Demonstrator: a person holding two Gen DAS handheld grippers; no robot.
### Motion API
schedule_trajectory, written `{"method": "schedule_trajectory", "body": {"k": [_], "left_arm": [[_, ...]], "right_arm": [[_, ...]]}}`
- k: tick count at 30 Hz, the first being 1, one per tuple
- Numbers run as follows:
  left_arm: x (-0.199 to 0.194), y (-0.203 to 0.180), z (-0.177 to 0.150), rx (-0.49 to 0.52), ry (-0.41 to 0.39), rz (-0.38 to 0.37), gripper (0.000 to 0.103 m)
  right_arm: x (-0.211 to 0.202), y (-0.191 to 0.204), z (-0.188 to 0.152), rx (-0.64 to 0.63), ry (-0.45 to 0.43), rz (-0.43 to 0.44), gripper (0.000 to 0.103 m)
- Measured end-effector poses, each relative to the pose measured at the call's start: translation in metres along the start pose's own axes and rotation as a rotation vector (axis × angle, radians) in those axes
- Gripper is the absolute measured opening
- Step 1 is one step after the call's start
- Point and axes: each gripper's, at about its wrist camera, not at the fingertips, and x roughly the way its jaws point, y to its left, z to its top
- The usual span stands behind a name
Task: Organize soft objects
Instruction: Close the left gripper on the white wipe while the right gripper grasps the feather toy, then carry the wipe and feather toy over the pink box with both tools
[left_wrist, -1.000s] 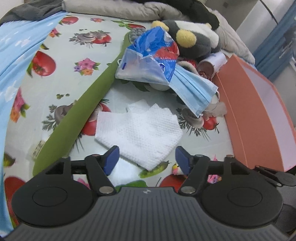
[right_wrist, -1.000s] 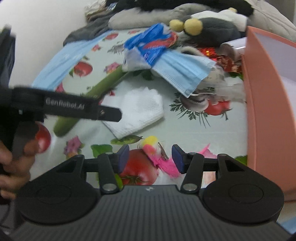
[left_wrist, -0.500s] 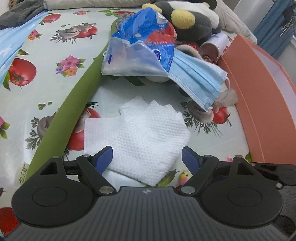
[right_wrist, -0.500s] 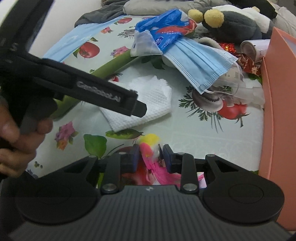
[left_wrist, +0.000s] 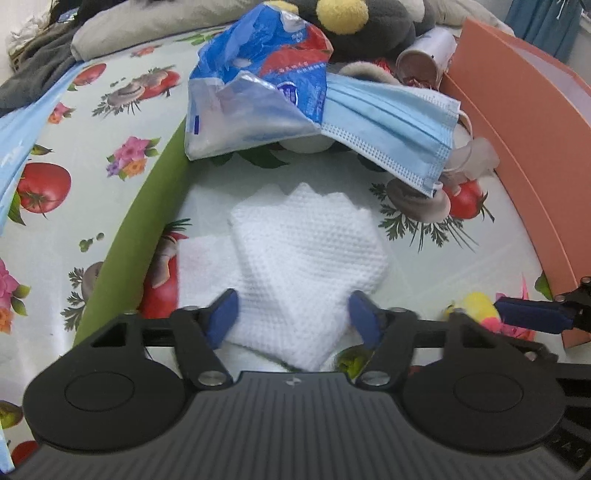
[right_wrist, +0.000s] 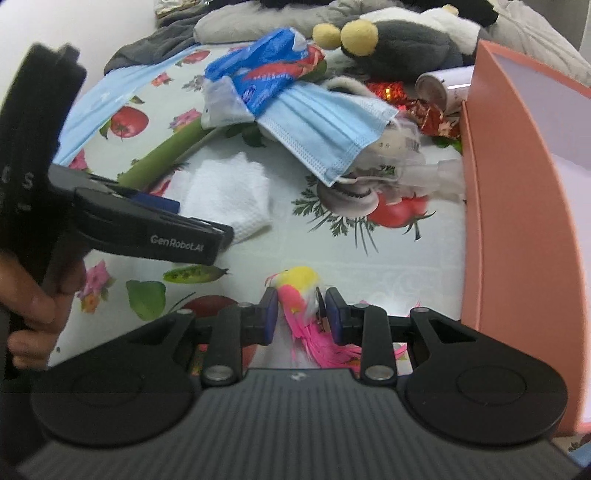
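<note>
So the white cloth (left_wrist: 306, 251) is lying folded on the fruit-print tablecloth (left_wrist: 74, 155), btwn the left gripper (left_wrist: 295, 314) pads, jaws closing in on it but w/ gaps still showing. Right gripper (right_wrist: 301, 314) is pinching the pink & yellow feather toy (right_wrist: 299, 284). Beyond both: a blue face mask (left_wrist: 391, 125), blue wrapper (left_wrist: 266, 74). Orange box (right_wrist: 517, 177) is sitting to the right.

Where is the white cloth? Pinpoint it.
Left wrist view, centre: the white cloth lies between the closing left tongs, right of the green strip.
</note>
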Motion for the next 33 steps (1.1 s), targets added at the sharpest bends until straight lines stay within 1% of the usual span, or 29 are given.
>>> {"method": "schedule_trajectory", "body": {"k": [1, 2, 3, 4, 5, 8, 12, 15, 19, 28, 33], "left_arm": [[-0.001, 0.001, 0.0, -0.003, -0.009, 0.005, 0.045], [-0.002, 0.002, -0.001, -0.008, -0.016, 0.014, 0.031], [-0.003, 0.005, 0.0, -0.023, -0.019, 0.016, 0.025], [-0.005, 0.008, 0.0, -0.041, -0.018, 0.009, 0.016], [-0.007, 0.011, 0.001, -0.055, -0.017, 0.001, 0.013], [-0.016, 0.017, -0.003, -0.091, -0.022, -0.019, 0.012], [-0.041, 0.021, -0.013, -0.158, -0.059, -0.037, 0.012], [-0.065, 0.022, -0.021, -0.193, -0.096, -0.04, 0.012], [-0.101, 0.02, -0.033, -0.237, -0.142, -0.065, 0.012], [-0.172, 0.004, -0.058, -0.267, -0.229, -0.092, 0.012], [-0.204, -0.005, -0.071, -0.272, -0.267, -0.103, 0.012]], "right_arm": [[-0.002, 0.001, 0.0, 0.0, -0.007, 0.0, 0.032], [-0.004, 0.002, 0.001, 0.0, -0.012, 0.0, 0.032], [-0.006, 0.003, 0.001, 0.0, -0.02, -0.002, 0.032], [-0.008, 0.004, 0.001, 0.0, -0.029, -0.005, 0.032], [-0.011, 0.005, 0.001, 0.002, -0.037, -0.008, 0.032], [-0.022, 0.009, 0.001, 0.012, -0.065, -0.005, 0.032], [-0.04, 0.014, 0.001, 0.027, -0.103, -0.004, 0.032], [-0.057, 0.018, 0.002, 0.027, -0.142, -0.007, 0.032], [-0.083, 0.021, 0.0, 0.045, -0.192, -0.003, 0.032], [-0.133, 0.024, -0.01, 0.082, -0.279, 0.004, 0.032], [-0.16, 0.026, -0.013, 0.088, -0.331, 0.007, 0.032]]}}
